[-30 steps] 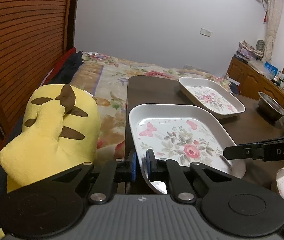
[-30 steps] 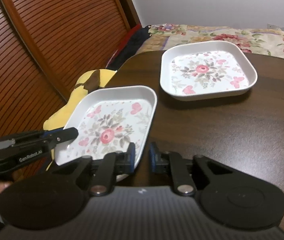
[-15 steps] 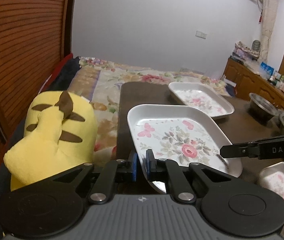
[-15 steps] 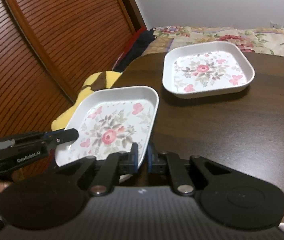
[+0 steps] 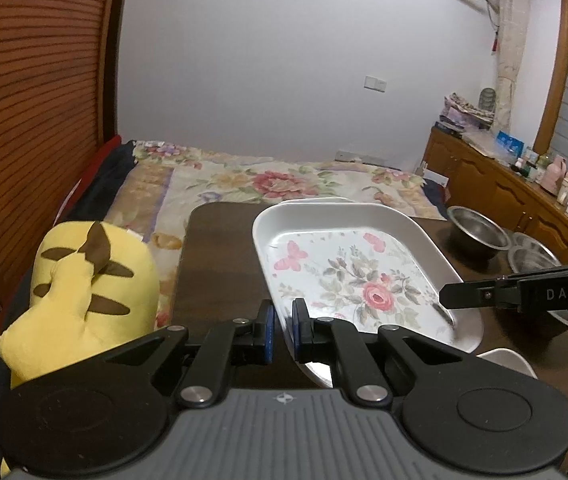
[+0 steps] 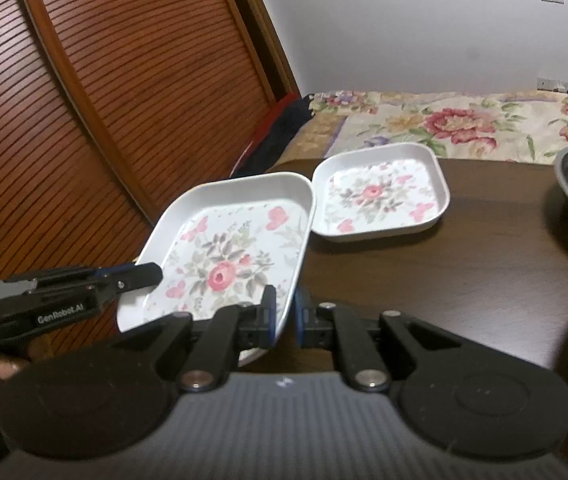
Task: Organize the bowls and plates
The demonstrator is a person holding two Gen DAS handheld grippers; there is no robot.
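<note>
Both tongs are clamped on the same thing: a white rectangular plate with a pink rose and butterfly print [image 5: 348,276]. The left tongs [image 5: 282,334] pinch its raised rim at one near corner, and the right tongs [image 6: 284,320] pinch the rim on the opposite side, so the plate is carried between the two hands. It hangs in the air above the dark brown wooden counter [image 6: 444,280], slightly tilted, and its far edge is close to a second white floral plate [image 6: 380,196] that lies flat on the counter near the bed with a flowered cover [image 6: 464,124].

I judge that the plate is being brought to the second one to be stacked on it. The plate looks stiff and light, probably melamine or glazed ceramic, so the surface is smooth and can slip between the small blue pads. The upright rim is the only good place for a hold, and two holds on opposite sides keep it from swinging. If it is ceramic, it can chip when it is set down hard on the other plate, so a slow and level lowering seems wise.

To the right stand round steel bowls [image 5: 478,230], well apart from the plates. A yellow plush toy with brown stripes [image 5: 84,292] lies beside the counter on the left.
</note>
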